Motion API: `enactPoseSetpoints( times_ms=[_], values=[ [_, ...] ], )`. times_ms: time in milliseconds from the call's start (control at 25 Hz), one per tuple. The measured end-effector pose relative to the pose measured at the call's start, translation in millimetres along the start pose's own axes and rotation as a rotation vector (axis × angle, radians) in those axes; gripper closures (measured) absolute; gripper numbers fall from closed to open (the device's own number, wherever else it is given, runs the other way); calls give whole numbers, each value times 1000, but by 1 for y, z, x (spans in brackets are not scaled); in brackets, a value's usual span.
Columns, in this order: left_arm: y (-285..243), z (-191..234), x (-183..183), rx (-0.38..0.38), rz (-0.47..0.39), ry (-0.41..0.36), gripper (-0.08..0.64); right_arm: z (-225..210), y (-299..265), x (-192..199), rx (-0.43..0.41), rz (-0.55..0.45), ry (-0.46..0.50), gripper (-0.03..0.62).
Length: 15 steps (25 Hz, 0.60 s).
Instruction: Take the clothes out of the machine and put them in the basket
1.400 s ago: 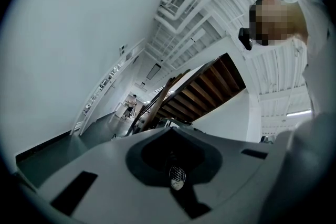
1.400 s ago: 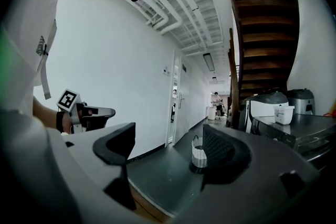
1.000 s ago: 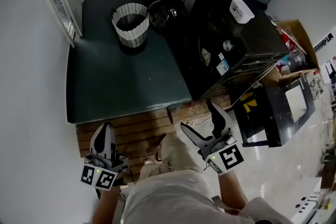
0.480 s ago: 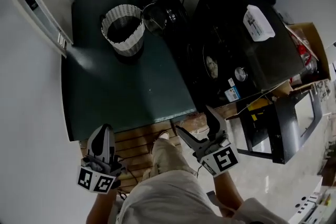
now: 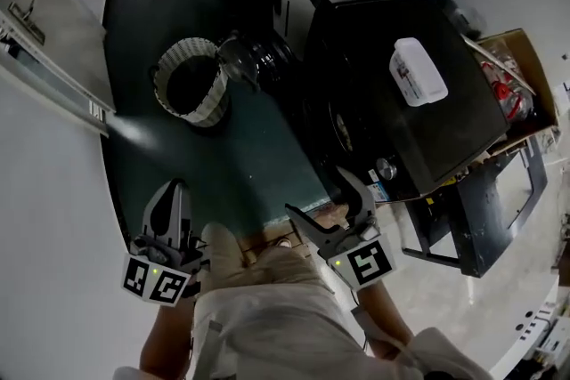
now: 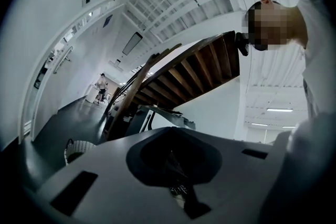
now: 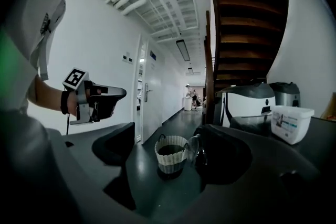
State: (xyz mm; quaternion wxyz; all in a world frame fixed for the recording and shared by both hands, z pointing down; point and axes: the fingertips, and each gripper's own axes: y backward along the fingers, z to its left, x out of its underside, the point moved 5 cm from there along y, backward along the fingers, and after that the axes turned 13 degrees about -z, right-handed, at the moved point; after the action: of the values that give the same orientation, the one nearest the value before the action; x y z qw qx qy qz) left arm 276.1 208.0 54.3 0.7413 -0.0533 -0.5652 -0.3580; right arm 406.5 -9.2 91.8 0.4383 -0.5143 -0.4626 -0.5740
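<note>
Evidently faces the washing machine [image 5: 401, 102], door [image 5: 239, 58] open beside the wicker basket [image 5: 189, 89] for short transfers. Holds right gripper [image 5: 318, 193] fingers spread for reaching in, left gripper [image 5: 169, 191] fingers pressed together. Shows no clothes; presumably inside.

Head view steeply down from above, gripper views low and level, all three sharing the basket [image 5: 207, 109]

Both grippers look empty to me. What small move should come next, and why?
Probably carry the right gripper forward to the open round glass door of the black washing machine. Its jaws stand apart and hold nothing, the left gripper is shut, and the white woven basket looks empty. Whether clothes lie inside the machine I cannot tell.
</note>
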Motion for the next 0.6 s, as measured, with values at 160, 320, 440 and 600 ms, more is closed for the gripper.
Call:
enactPoseSetpoints(
  times_ms=[160,320,440,600],
  values=[
    [-63,5,17,94,30,42,549,-35,-13,-1,83,15,12,192],
    [-134,32,48,184,85,123,549,-66,-43,16,190,68,11,192],
    [-189,64,70,245,117,159,549,-87,-82,36,256,111,-5,192],
    [-273,109,100,399,183,211,549,-116,-151,67,377,198,-2,192]
  ],
)
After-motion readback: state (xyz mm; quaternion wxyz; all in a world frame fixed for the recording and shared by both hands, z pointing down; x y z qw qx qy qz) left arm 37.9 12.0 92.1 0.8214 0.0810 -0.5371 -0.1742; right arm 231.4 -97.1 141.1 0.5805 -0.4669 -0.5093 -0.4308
